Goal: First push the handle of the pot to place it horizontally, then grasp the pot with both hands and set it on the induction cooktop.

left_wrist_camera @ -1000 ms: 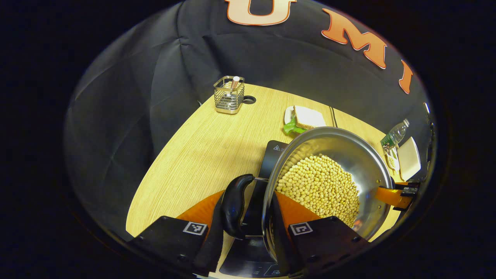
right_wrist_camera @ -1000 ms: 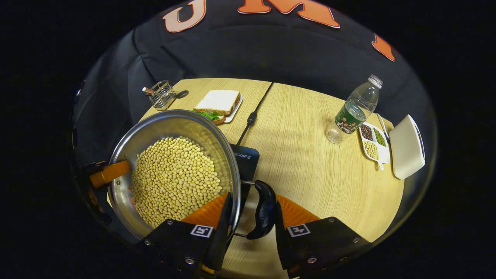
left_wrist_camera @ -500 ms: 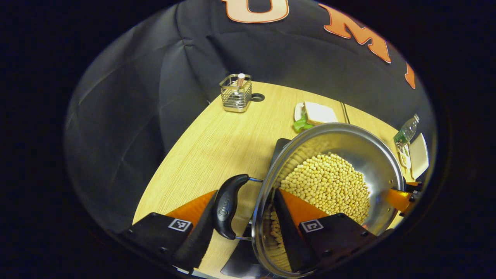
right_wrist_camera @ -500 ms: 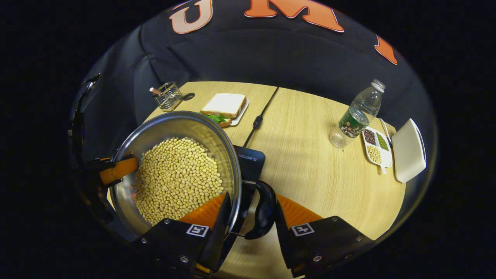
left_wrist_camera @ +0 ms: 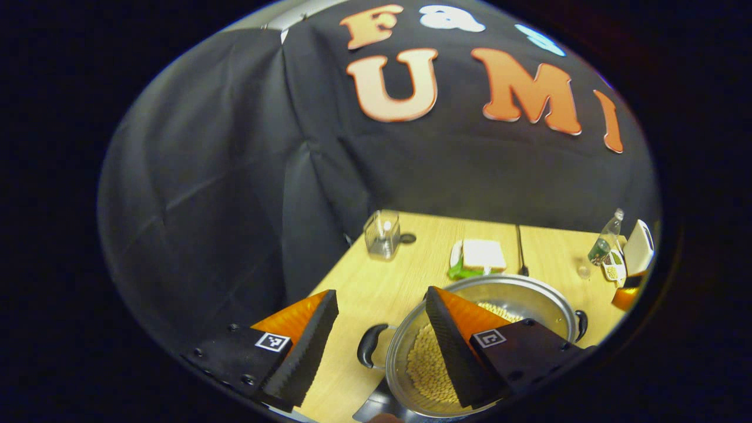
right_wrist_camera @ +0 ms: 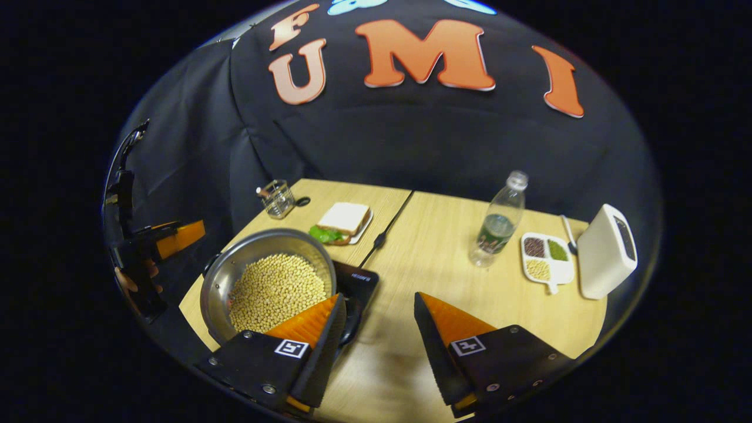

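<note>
- Right gripper view: right claw [right_wrist_camera: 376, 338] gapes apart at bottom centre; the pot [right_wrist_camera: 267, 285] of beans sits lower left on the induction cooktop [right_wrist_camera: 359, 281].
- Left gripper view: left claw [left_wrist_camera: 382, 343] spread apart, holding nothing, above the tabletop [left_wrist_camera: 423, 258].

Pale wood-grain table [right_wrist_camera: 470, 282] against draped black cloth wall [right_wrist_camera: 411, 141], dim surroundings.

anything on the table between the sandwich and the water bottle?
Right gripper view: only a black cable crosses the table between sandwich and water bottle; otherwise bare.
</note>
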`<state>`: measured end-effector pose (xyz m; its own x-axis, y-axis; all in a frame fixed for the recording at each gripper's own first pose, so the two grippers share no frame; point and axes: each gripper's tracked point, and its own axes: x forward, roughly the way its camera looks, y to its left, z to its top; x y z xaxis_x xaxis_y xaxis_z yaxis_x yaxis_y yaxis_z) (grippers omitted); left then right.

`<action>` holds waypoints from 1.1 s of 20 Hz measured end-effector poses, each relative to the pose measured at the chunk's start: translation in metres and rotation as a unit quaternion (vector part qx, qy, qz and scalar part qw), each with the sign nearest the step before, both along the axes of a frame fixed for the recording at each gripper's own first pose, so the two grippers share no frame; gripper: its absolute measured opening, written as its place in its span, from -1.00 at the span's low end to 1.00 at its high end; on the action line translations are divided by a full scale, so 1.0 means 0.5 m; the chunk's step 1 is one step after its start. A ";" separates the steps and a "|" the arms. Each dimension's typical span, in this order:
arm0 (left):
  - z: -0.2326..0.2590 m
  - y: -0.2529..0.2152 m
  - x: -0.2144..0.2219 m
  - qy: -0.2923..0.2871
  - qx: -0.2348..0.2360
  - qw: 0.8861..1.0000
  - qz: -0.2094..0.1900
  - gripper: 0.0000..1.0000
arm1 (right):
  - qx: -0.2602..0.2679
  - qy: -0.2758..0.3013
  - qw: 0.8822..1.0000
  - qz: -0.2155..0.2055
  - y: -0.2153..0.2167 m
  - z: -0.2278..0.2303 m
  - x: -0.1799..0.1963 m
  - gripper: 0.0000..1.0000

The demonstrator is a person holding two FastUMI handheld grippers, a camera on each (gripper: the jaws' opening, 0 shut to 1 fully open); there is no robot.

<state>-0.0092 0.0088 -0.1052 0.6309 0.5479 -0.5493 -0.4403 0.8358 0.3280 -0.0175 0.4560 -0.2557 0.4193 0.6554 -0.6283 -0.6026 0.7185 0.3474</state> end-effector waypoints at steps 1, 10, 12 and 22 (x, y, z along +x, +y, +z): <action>0.044 -0.029 0.024 -0.029 0.017 0.999 -0.018 0.94 | 0.007 -0.025 1.000 -0.014 -0.046 0.027 0.033 0.53; 0.317 -0.340 0.187 -0.196 0.028 0.969 -0.149 1.00 | 0.010 -0.214 0.964 -0.157 -0.537 0.271 0.209 0.87; 0.374 -0.401 0.206 -0.226 0.012 0.960 -0.165 0.95 | 0.005 -0.245 0.953 -0.179 -0.626 0.324 0.216 0.87; 0.679 -0.612 0.205 -0.392 -0.039 0.889 -0.234 0.95 | 0.039 -0.326 0.920 -0.216 -0.863 0.573 0.178 0.86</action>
